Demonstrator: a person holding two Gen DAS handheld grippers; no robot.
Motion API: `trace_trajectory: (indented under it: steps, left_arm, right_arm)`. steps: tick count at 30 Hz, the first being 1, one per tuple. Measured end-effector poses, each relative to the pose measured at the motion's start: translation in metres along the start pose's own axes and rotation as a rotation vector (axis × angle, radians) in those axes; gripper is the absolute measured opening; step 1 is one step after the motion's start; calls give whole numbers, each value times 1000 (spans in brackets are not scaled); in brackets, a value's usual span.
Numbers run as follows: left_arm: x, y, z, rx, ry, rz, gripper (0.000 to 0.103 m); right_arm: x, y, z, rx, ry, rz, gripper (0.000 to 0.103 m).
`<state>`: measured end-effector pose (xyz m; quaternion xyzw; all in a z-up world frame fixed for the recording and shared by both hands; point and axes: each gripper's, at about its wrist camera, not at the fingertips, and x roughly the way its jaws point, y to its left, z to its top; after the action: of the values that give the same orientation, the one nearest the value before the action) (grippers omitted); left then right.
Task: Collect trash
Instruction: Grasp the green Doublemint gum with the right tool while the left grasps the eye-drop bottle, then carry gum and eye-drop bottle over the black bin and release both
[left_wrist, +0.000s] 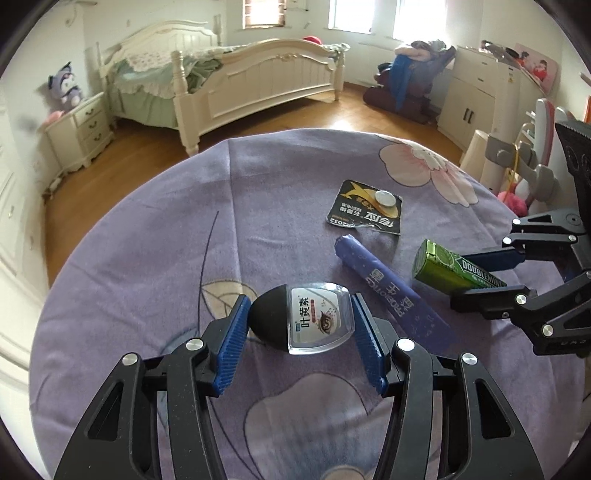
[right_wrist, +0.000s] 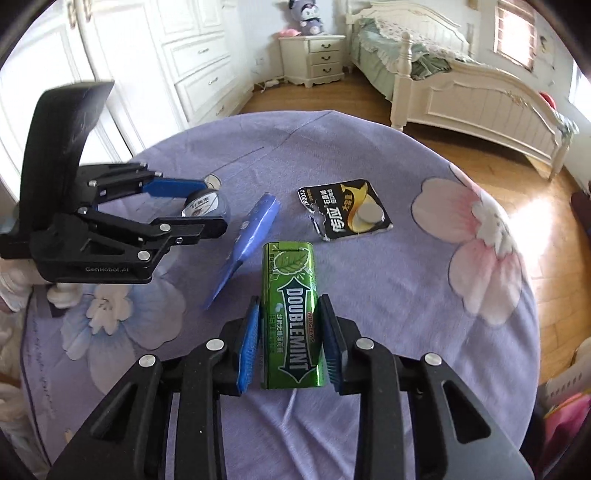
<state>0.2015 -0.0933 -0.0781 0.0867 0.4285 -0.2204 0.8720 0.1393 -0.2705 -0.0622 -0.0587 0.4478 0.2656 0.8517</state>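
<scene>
On the round worktop (left_wrist: 155, 236) under its purple flowered cloth lie four bits of trash. Our right tool (right_wrist: 289, 334) has its blue pads pressed on the two long sides of the green Doublemint gum tin (right_wrist: 291, 321), which rests flat on the cloth with its hinged end pointing away from us; the tool is clenched on it. Our left tool (left_wrist: 299, 325) straddles the small clear eye-drop bottle with a black cap (left_wrist: 304, 317), lying on its side across the gap. Its blue ribbed pads sit just beside the cap and the base, and we cannot tell whether they press yet.

Between the two tools lies a long blue foil wrapper with white lettering (left_wrist: 391, 288), flat and slanted, apart from both. Farther out sits a torn black-and-gold coin battery card (right_wrist: 345, 208), its round silver cell still showing, well clear of either tool.

Beyond the worktop we see a wooden floor (left_wrist: 147, 147), a cream bed (left_wrist: 255, 77) and a cream nightstand (right_wrist: 314, 55) bearing a purple plush toy (right_wrist: 306, 16).
</scene>
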Motion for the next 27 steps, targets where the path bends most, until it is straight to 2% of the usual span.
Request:
trace_trajectory:
  steps: [6, 11, 16, 22, 27]
  left_arm:
    - [-47, -32, -7, -20, -91, -23, 55]
    - [-81, -80, 0, -30, -183, -92, 55]
    - [-95, -143, 9, 27, -230, -166, 55]
    - [-97, -214, 15, 81, -251, -255, 55]
    - [-83, -260, 15, 113, -228, -302, 55]
  right_arm:
    - [-52, 5, -37, 127, -180, -43, 30]
    - [-112, 11, -79, 219, -352, -180, 30]
    - [-168, 3, -118, 284, -492, -352, 30]
    - [-205, -7, -158, 310, -564, -551, 30]
    - [-216, -31, -188, 365, -590, -651, 30]
